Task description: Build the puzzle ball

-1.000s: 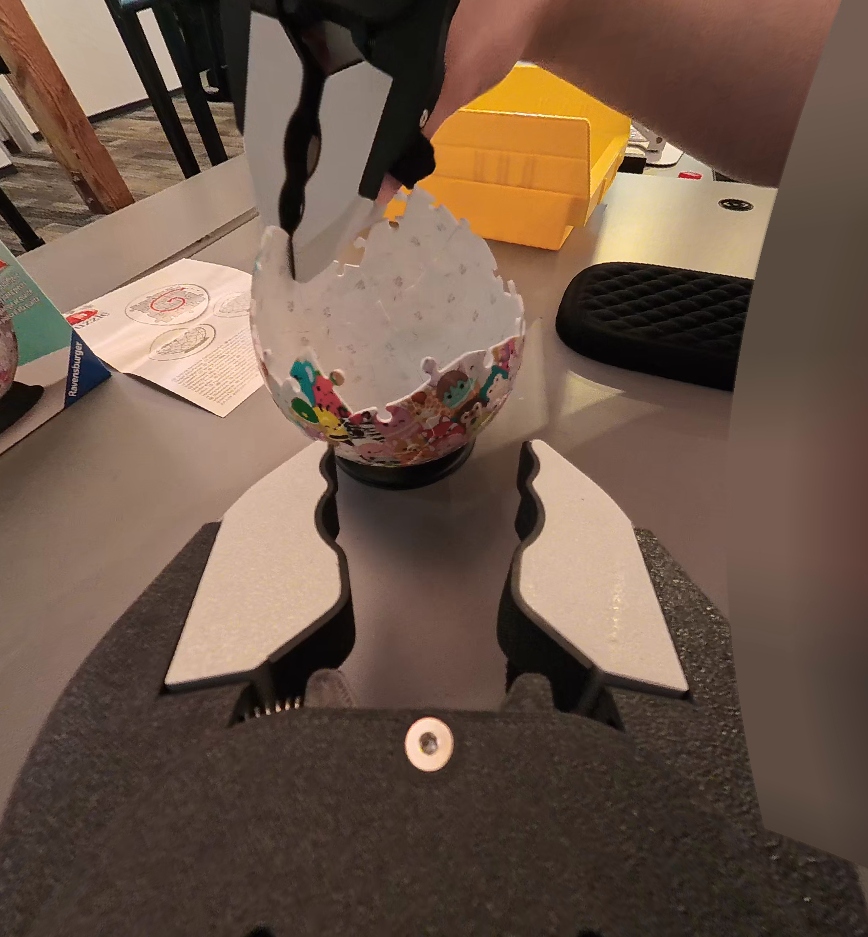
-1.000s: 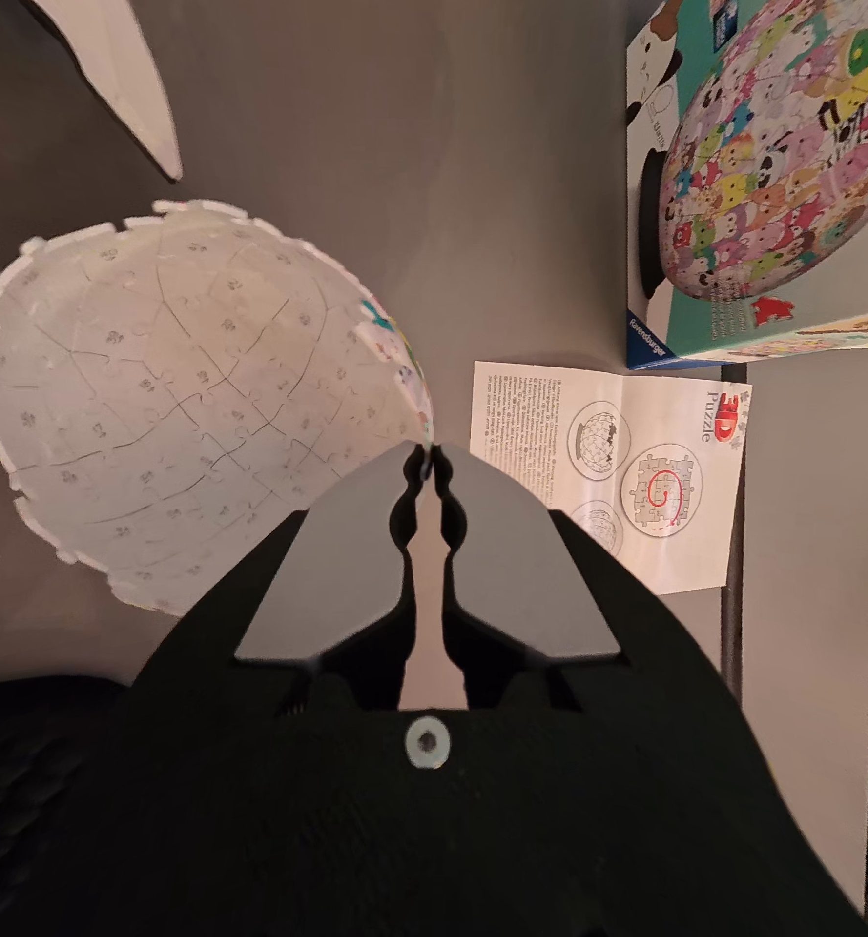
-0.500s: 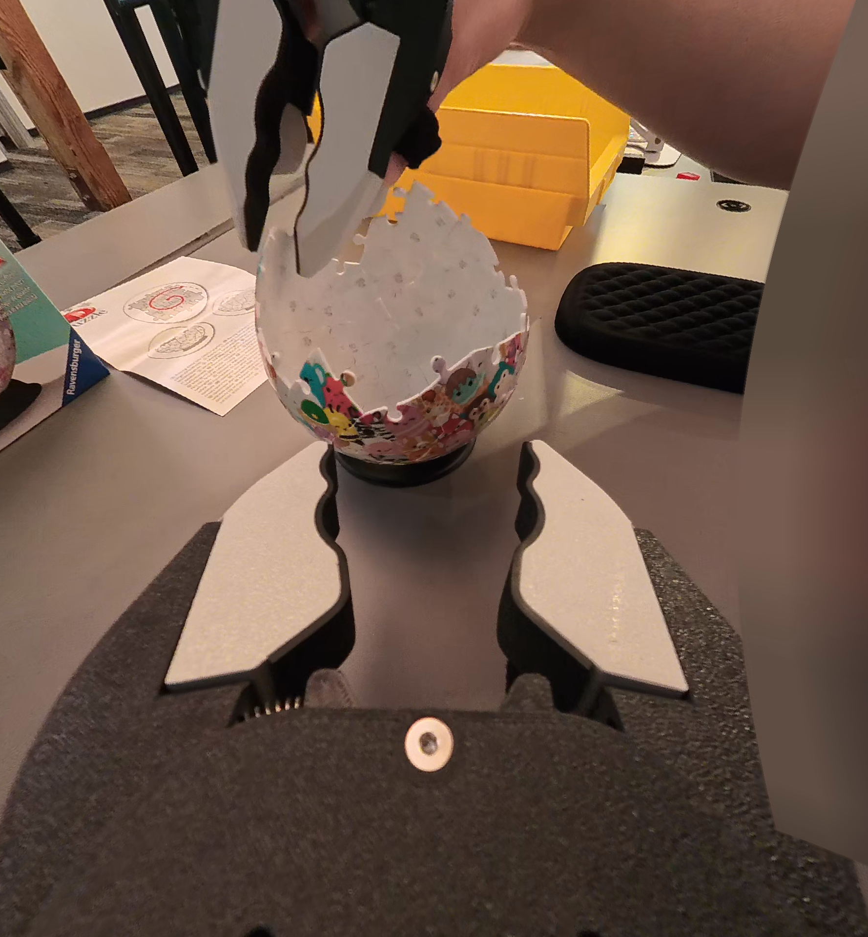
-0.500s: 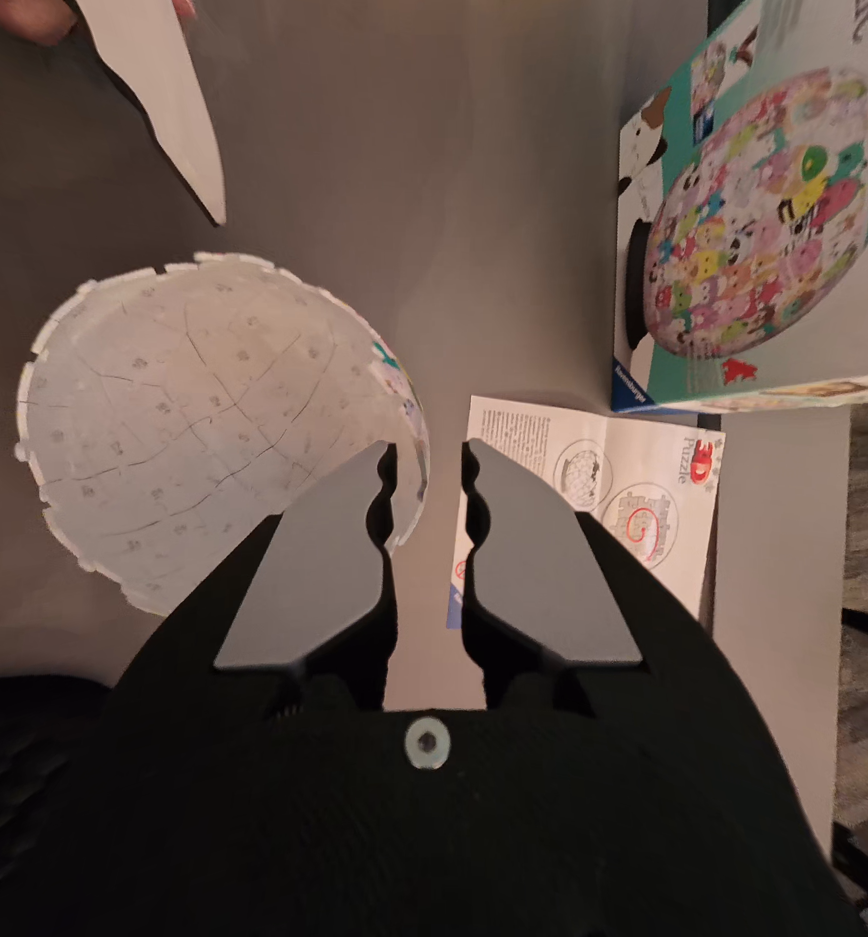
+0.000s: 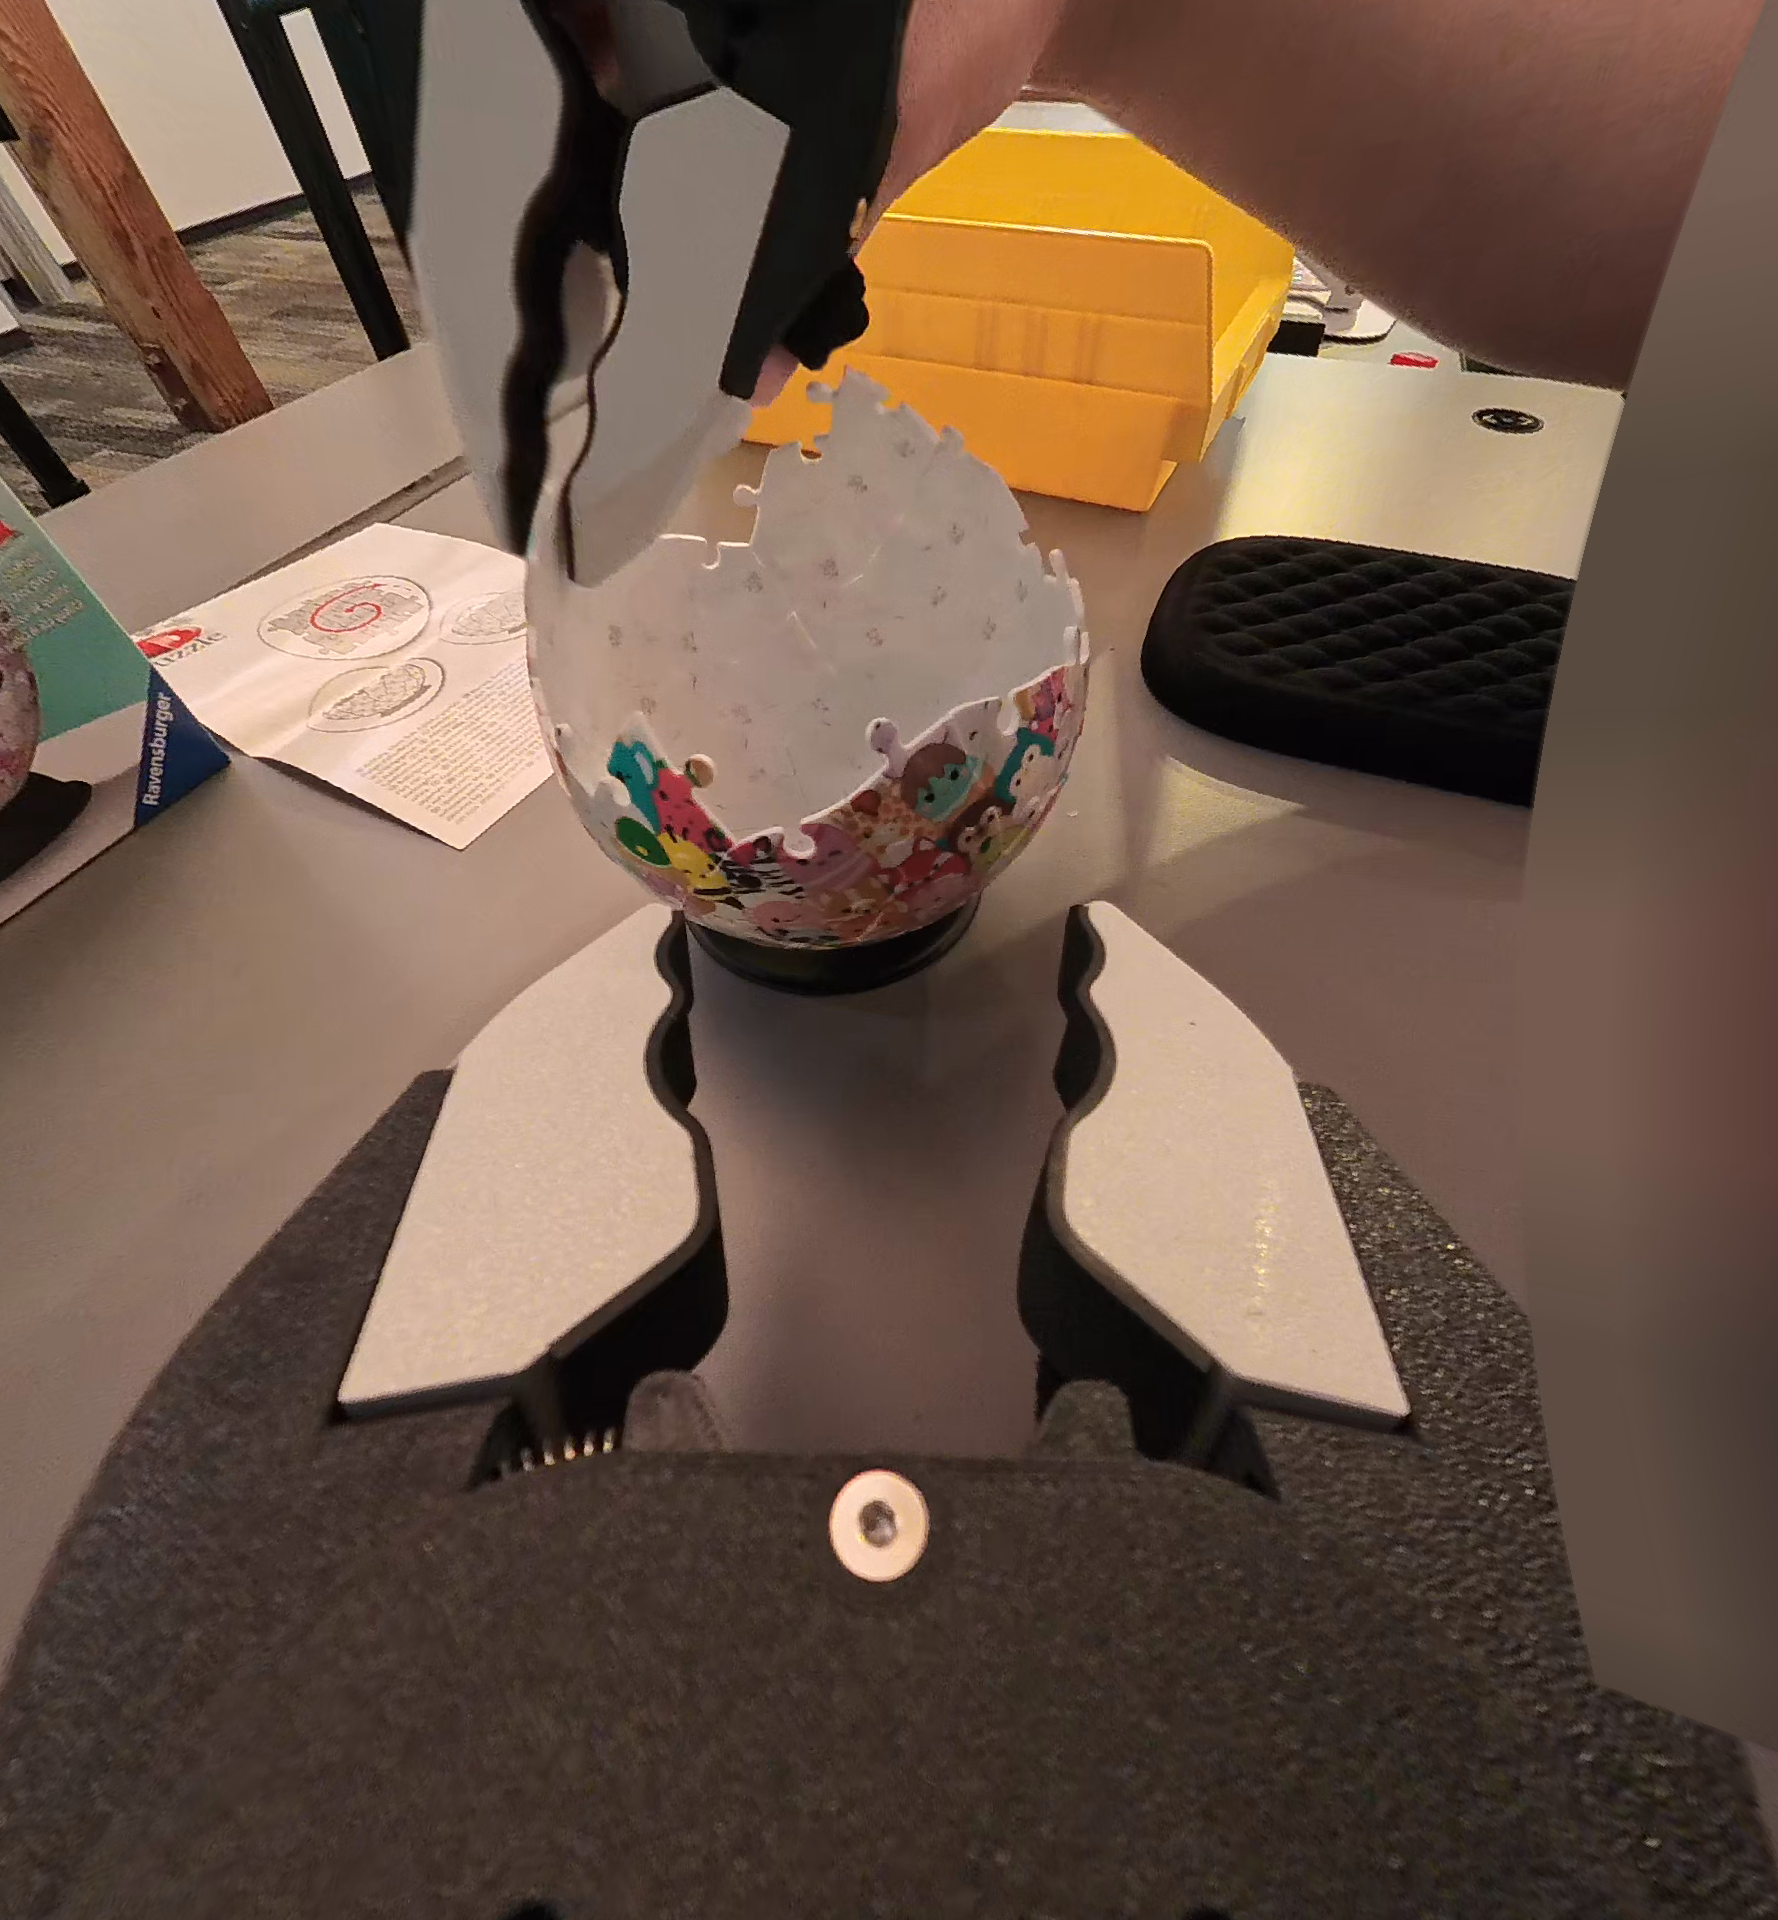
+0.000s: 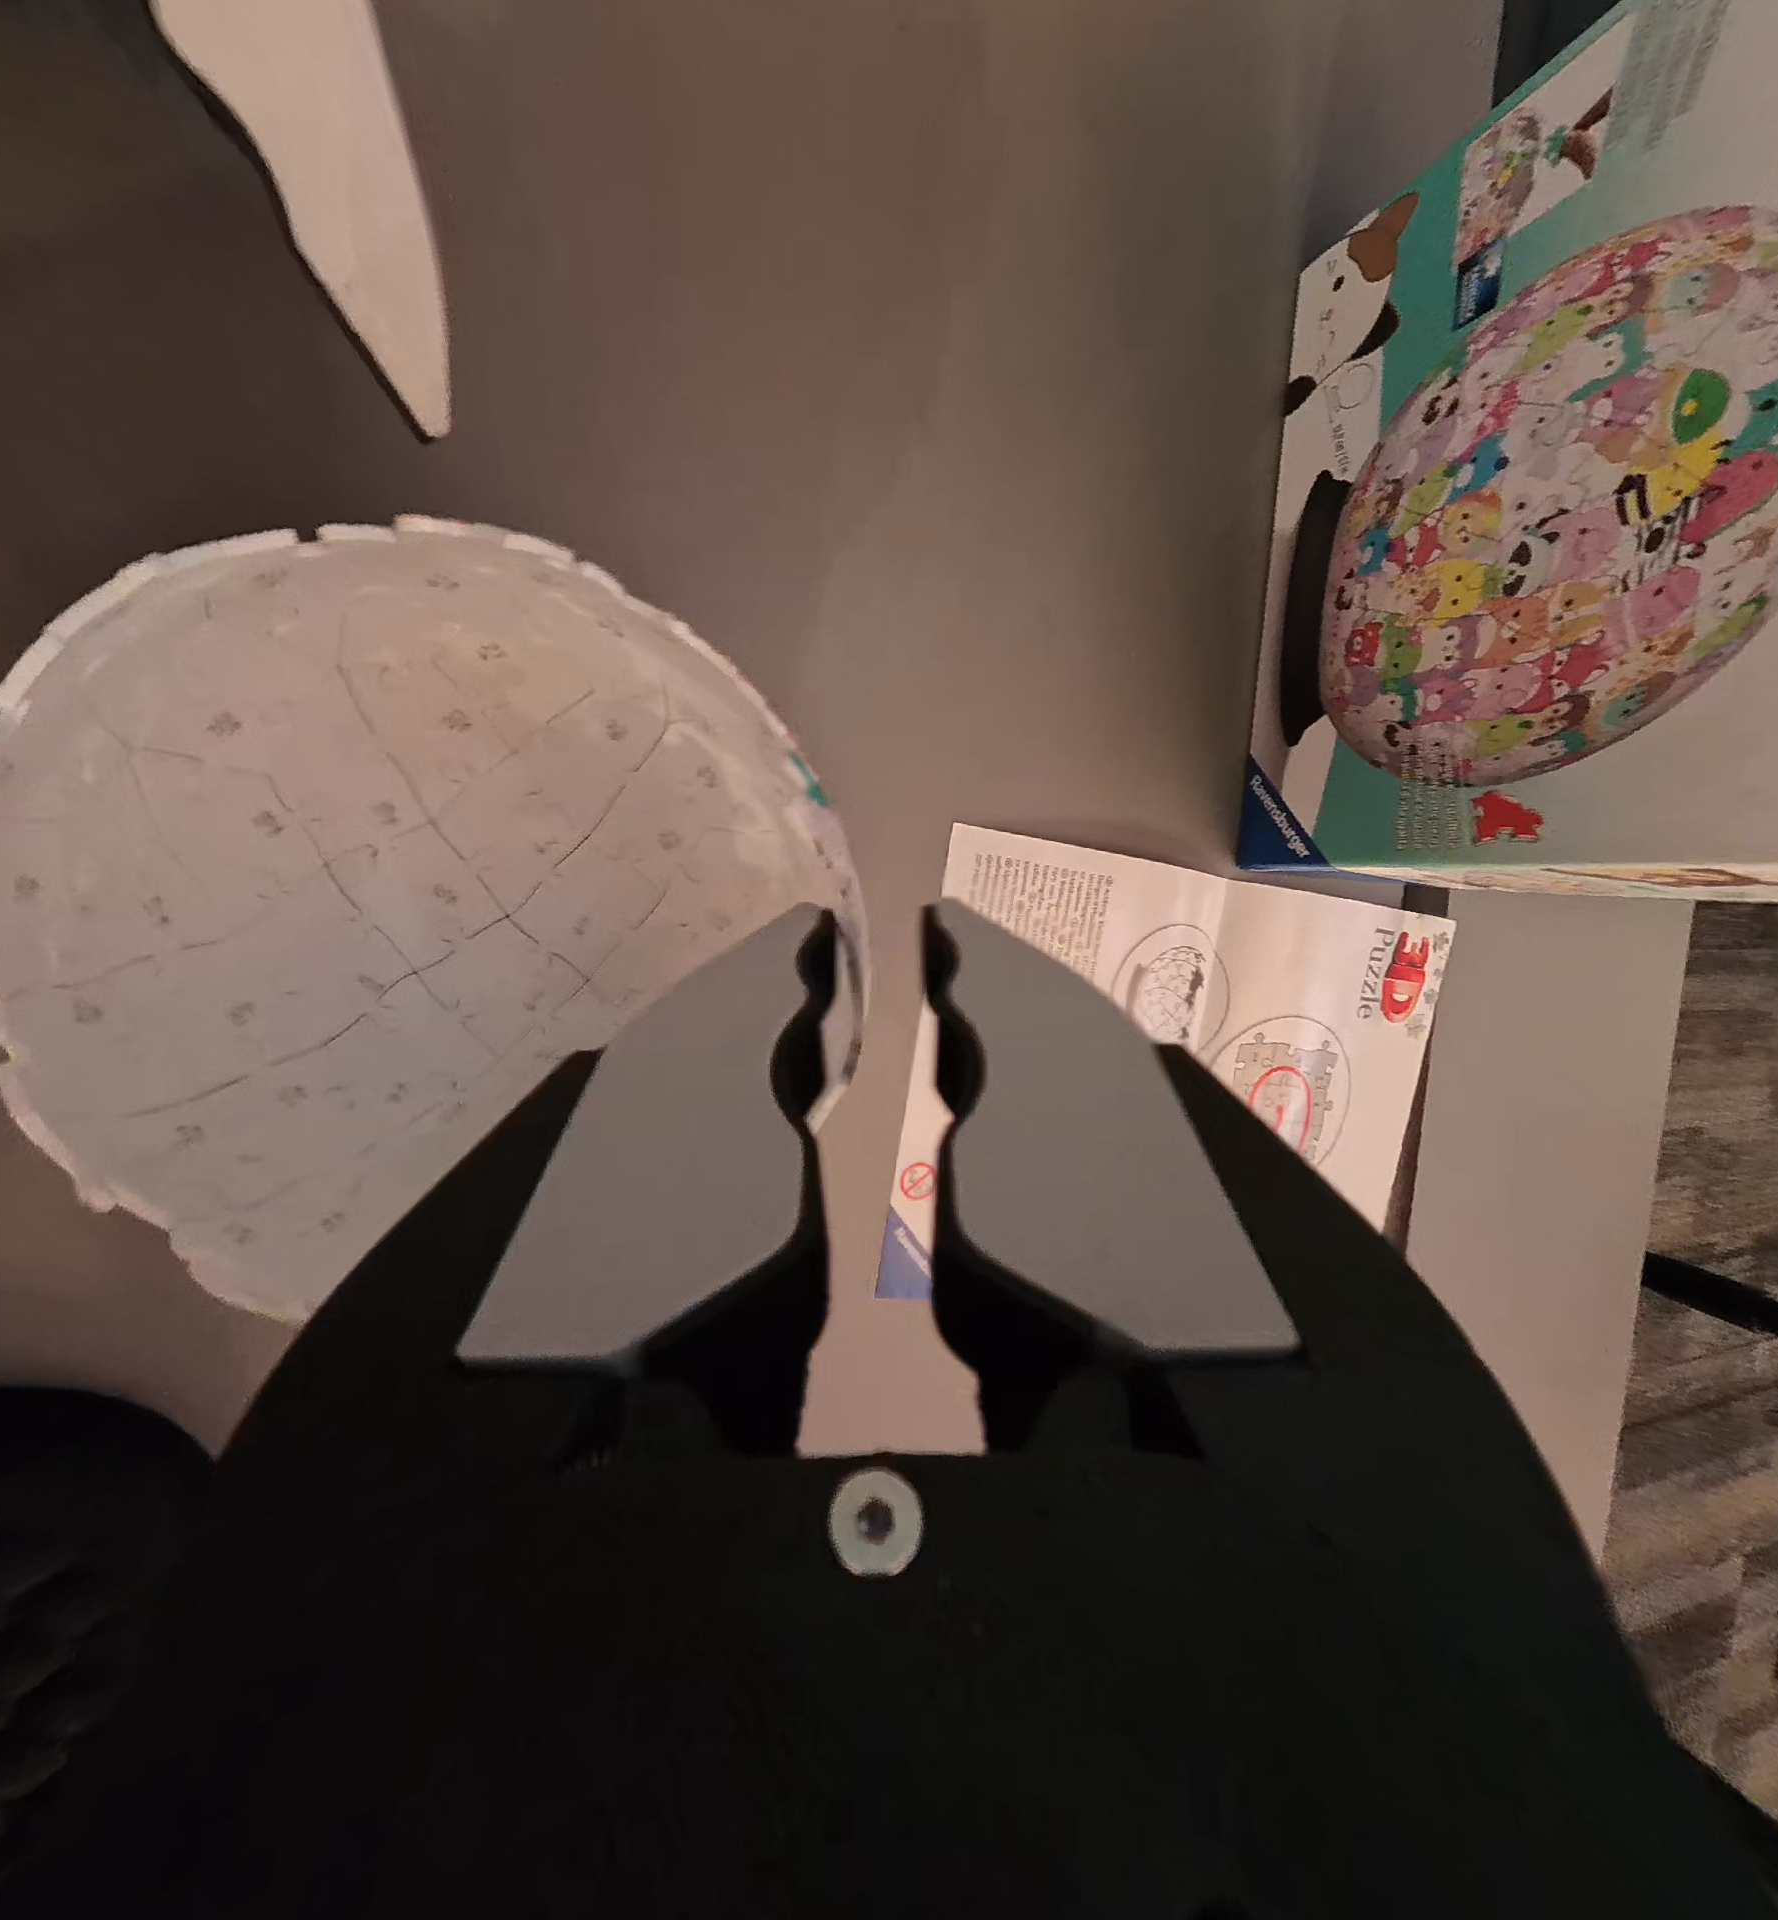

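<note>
The half-built puzzle ball (image 5: 812,717), white inside and printed with colourful characters outside, is seated on a black ring stand (image 5: 831,956) on the grey tabletop (image 5: 241,1039). The left gripper (image 5: 869,935) is held released, empty, just before the stand. The right gripper (image 6: 874,920) is positioned above the ball's rim, slightly parted, with nothing grasped.

A grey desk (image 5: 189,1091) fills most of both views under warm, dim light. Behind it stand a brown wooden post (image 5: 106,197) and black metal legs (image 5: 313,177) on a grey patterned floor (image 5: 137,353), before a white wall (image 5: 168,94).
</note>
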The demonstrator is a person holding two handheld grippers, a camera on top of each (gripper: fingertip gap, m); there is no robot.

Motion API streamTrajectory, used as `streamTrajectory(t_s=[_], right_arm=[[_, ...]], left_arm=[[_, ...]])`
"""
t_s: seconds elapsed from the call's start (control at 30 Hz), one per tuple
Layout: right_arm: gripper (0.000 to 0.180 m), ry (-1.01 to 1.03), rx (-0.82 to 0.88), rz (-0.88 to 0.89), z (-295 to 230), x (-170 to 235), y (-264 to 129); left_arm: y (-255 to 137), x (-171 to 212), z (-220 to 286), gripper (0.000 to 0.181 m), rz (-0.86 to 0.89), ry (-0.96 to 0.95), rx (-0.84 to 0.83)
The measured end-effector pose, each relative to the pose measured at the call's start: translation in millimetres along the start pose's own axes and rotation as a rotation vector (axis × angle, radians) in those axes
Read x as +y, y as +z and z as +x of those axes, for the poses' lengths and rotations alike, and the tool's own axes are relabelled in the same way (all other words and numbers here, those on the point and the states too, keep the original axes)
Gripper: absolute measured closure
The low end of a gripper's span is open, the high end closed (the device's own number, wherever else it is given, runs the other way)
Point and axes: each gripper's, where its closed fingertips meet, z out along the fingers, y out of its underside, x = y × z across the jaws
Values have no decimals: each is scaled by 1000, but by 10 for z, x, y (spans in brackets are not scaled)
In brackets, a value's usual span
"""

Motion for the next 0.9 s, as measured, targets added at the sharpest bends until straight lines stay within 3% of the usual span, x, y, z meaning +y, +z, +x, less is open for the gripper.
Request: streamTrajectory(t_s=[0.03, 0.13, 0.43, 0.9], right_arm=[[152, 16, -1, -10, 12, 11, 11], [146, 28, -17, -76, 12, 97, 67], [174, 46, -93, -165, -58, 187, 132], [173, 95, -115, -213, -54, 189, 137]], left_arm=[[-1, -1, -1, 113, 0, 0, 0], [2, -1, -6, 113, 0, 0, 0], [-1, 0, -11, 113, -1, 0, -2], [-3, 11, 8, 113, -13, 37, -12]])
